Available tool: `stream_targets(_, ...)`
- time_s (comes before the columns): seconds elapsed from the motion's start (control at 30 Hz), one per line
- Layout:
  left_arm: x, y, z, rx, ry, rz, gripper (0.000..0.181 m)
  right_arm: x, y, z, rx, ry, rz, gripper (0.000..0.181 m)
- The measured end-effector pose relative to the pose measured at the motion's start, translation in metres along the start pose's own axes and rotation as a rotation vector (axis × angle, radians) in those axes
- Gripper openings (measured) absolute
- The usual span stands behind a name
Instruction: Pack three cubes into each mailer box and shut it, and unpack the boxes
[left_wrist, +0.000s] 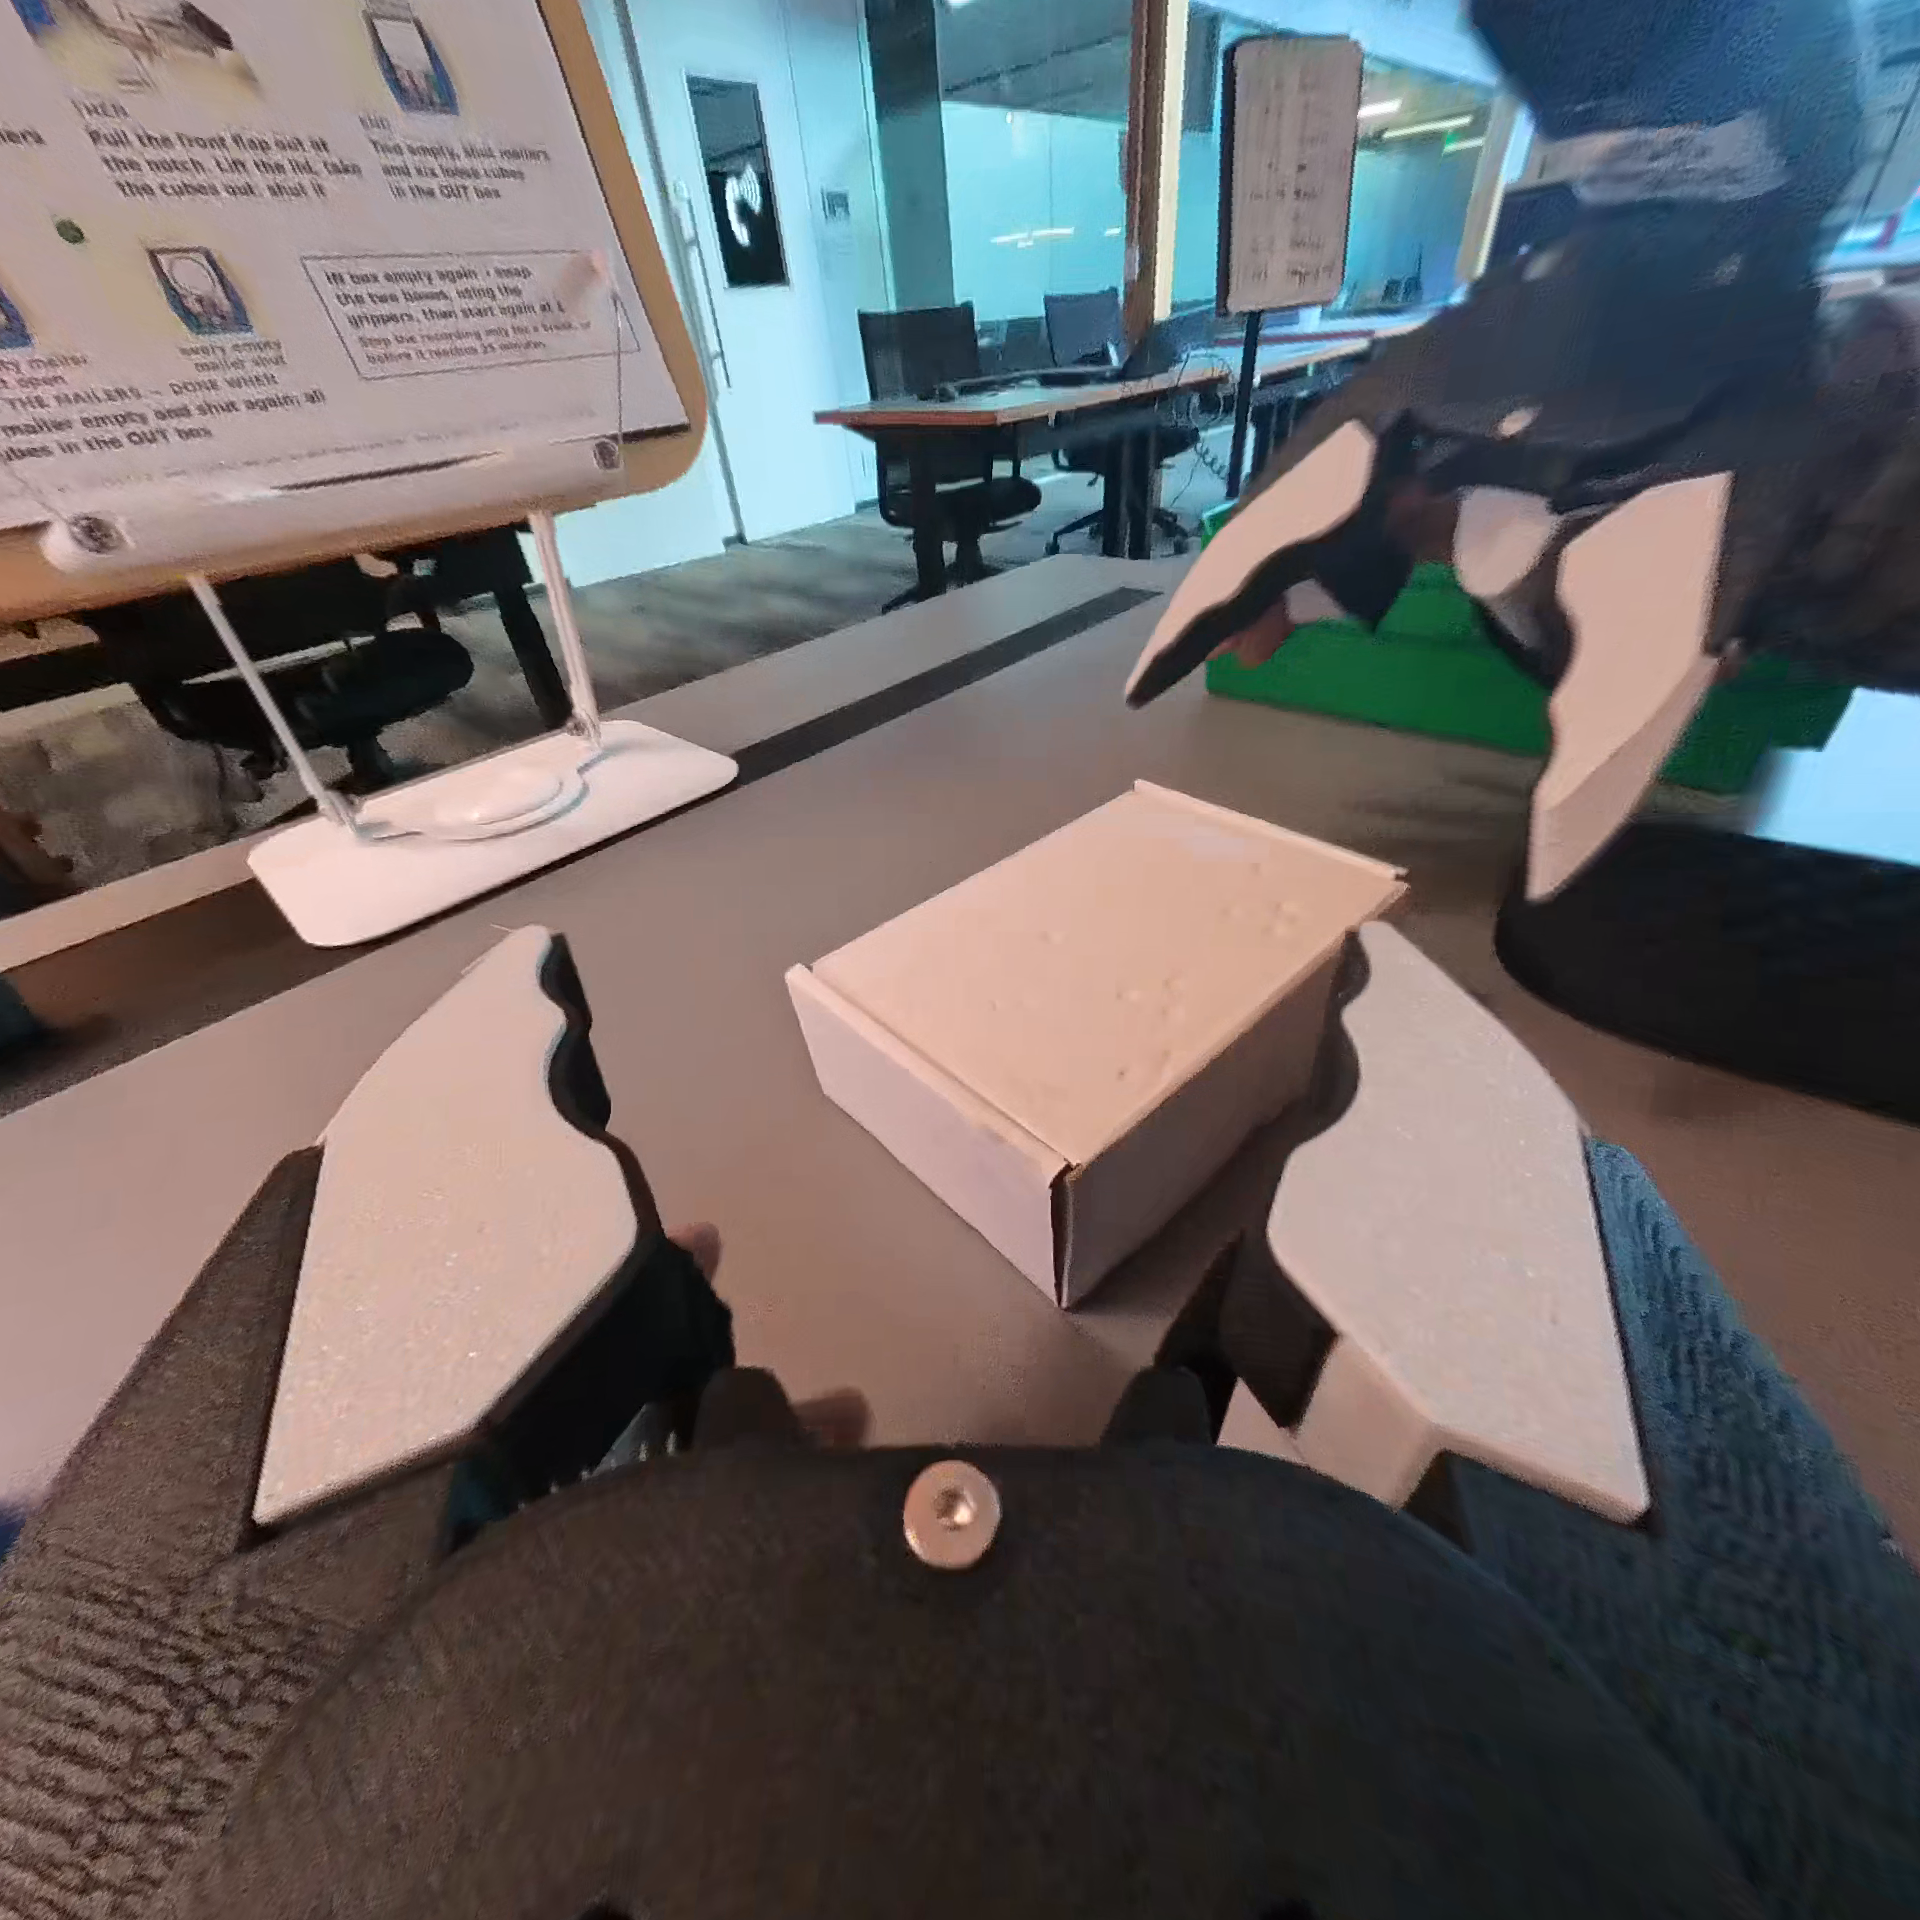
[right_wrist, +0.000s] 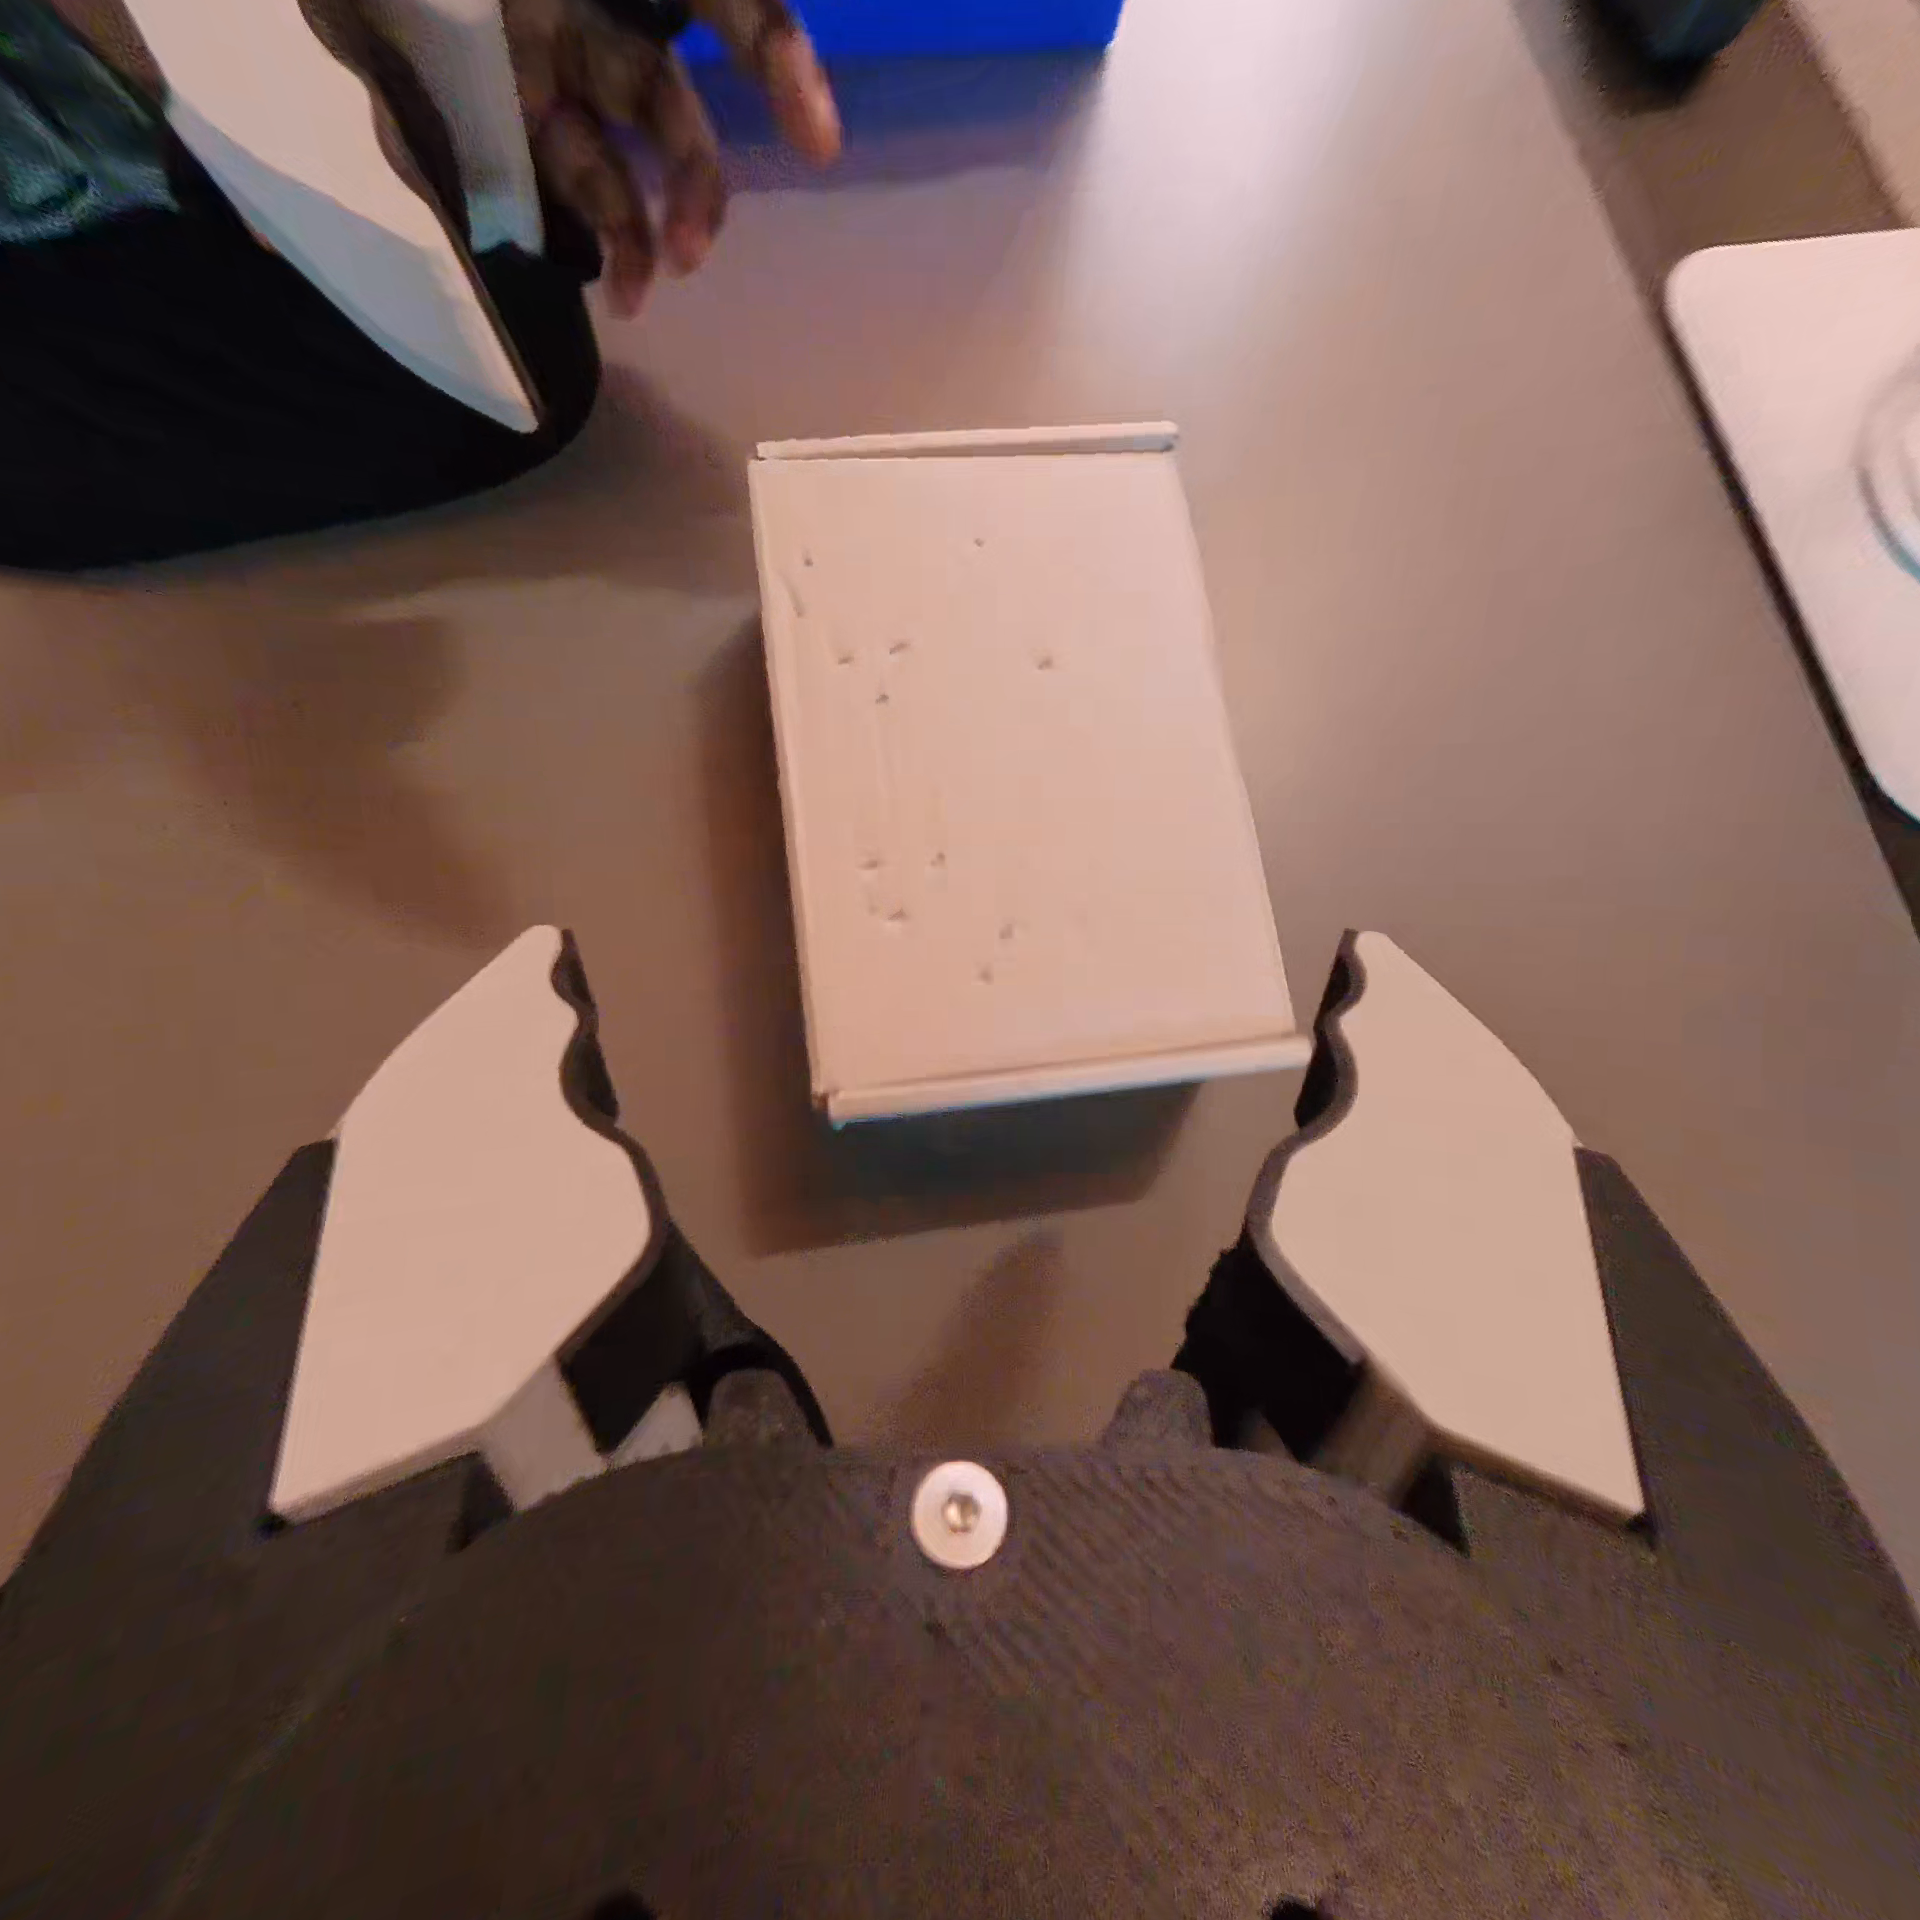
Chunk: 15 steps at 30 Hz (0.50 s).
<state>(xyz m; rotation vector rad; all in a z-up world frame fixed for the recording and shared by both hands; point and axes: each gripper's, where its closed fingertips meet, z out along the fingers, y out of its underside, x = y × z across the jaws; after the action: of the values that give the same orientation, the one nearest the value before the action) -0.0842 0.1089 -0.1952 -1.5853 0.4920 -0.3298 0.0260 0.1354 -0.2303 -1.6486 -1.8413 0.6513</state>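
Lying shut mid-frame on the surface (right_wrist: 1455, 644), a box (right_wrist: 1008, 769); both hand-held grippers, left (left_wrist: 951, 945) and right (right_wrist: 961, 945), gape empty. Only the left view shows an instruction board (left_wrist: 312, 239), upper left.

Each hand-held gripper (left_wrist: 951, 940) has a textured black body, white fingers, and seemingly one silver screw.

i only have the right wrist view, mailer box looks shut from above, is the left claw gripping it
Observer: No. The left claw is open and low, and the mailer box lies between its fingers, nearer the right one.
Operator: whats that white plate at my right edge
Observer: The base of a stand that holds up an instruction board.
Operator: anything behind my claw
Observer: A green bin, beyond the open right claw.
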Motion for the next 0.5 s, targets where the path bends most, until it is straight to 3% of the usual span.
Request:
stream_targets(0.17,-0.011,0.0,-0.005,0.008,-0.024,-0.043,0.131,0.011,-0.006,0.034,-0.261,-0.08,-0.076,0.125)
stream_targets(0.37,-0.014,0.002,-0.005,-0.007,-0.042,-0.027,0.131,0.013,-0.008,0.06,-0.394,-0.122,-0.082,0.113)
stream_targets(0.5,-0.016,0.004,-0.005,-0.016,-0.049,-0.015,0.131,0.013,-0.008,0.064,-0.484,-0.117,-0.091,0.117)
